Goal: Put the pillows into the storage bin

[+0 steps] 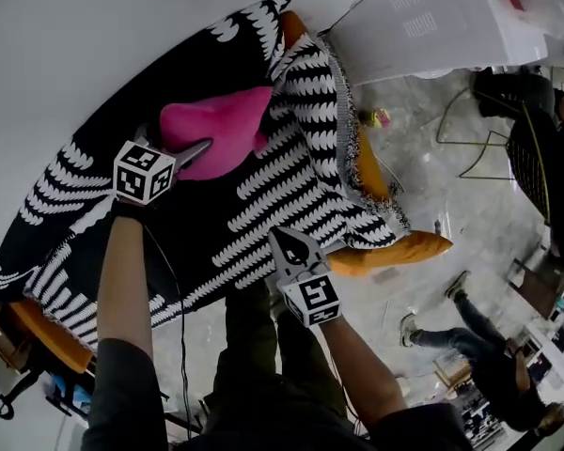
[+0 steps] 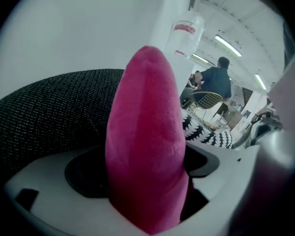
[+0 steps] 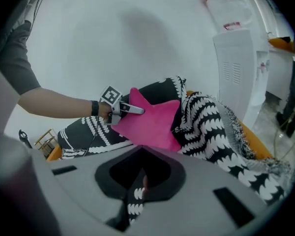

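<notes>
Head view, with both gripper views. A bright pink, star-shaped plush pillow (image 1: 221, 125) lies on a black-and-white patterned blanket (image 1: 296, 172) draped over a sofa with orange cushions (image 1: 399, 250). The sofa stands against a plain white wall (image 1: 75, 45).

The left gripper (image 1: 200, 150) reaches the pillow from the near side. Its tongs stand spread wide, with one point of the star between them; in the left gripper view that point fills the gap and rises upright ahead of the camera. The pillow rests on the blanket and is not lifted.

The right gripper (image 1: 289, 242) hovers above the blanket's front edge, well apart from the pillow. Its tongs are pressed almost together into a single tip. In the right gripper view only a narrow strip of patterned blanket shows through the slit between them, and no view shows the fabric being pinched.

A marbled grey floor (image 1: 423, 158) lies to the right of the sofa. A person in dark clothing (image 1: 484, 350) is on it.
</notes>
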`<state>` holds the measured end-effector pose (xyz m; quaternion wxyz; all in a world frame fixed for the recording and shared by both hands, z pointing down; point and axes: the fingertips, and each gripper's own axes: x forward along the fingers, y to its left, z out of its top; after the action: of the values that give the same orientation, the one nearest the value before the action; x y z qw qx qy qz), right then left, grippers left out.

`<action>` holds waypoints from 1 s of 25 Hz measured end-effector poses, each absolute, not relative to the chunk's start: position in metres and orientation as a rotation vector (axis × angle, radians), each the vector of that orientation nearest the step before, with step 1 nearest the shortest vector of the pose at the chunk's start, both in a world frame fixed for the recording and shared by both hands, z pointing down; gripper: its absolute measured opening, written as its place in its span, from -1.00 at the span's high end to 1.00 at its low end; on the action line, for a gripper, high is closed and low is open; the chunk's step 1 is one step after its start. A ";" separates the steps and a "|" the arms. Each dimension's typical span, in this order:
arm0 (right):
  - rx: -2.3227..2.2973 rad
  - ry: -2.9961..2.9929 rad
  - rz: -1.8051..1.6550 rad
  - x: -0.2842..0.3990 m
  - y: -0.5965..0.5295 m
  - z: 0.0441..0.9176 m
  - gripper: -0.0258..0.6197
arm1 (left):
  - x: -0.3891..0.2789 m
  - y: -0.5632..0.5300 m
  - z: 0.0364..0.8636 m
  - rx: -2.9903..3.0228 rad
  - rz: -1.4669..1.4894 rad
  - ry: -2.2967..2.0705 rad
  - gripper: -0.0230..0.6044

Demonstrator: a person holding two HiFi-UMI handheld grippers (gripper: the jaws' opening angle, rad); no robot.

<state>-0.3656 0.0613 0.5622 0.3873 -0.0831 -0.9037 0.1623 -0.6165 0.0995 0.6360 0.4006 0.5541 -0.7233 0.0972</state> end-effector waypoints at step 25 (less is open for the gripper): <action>-0.157 -2.405 0.441 -0.365 0.058 0.573 0.92 | -0.581 0.119 0.612 1.438 0.383 -1.859 0.05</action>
<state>-0.3655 0.0582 0.5730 0.3388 -0.0604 -0.9235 0.1694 -0.5806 0.1186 0.6120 0.3711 0.5609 -0.7248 0.1493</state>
